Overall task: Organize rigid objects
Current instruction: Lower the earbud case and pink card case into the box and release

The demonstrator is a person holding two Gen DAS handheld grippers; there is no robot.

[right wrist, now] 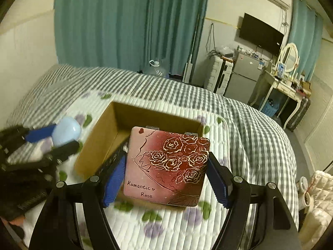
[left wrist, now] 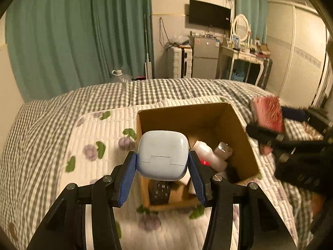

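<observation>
Left gripper (left wrist: 162,164) pinched one pale blue rounded plastic case (left wrist: 162,153), hinge notch facing camera, above near edge of open brown cardboard box (left wrist: 239,123) on quilted floral bed cover (left wrist: 100,129). Right gripper (right wrist: 165,176) pinched one square pink-red compact mirror (right wrist: 166,166) printed with roses, "Romantic Rose", hinges pointing away, over box. No clear long axis on either. Box contents jumbled, count unclear.

Both wrist views close above cardboard box (left wrist: 193,125), facing curtains (right wrist: 129,20).
</observation>
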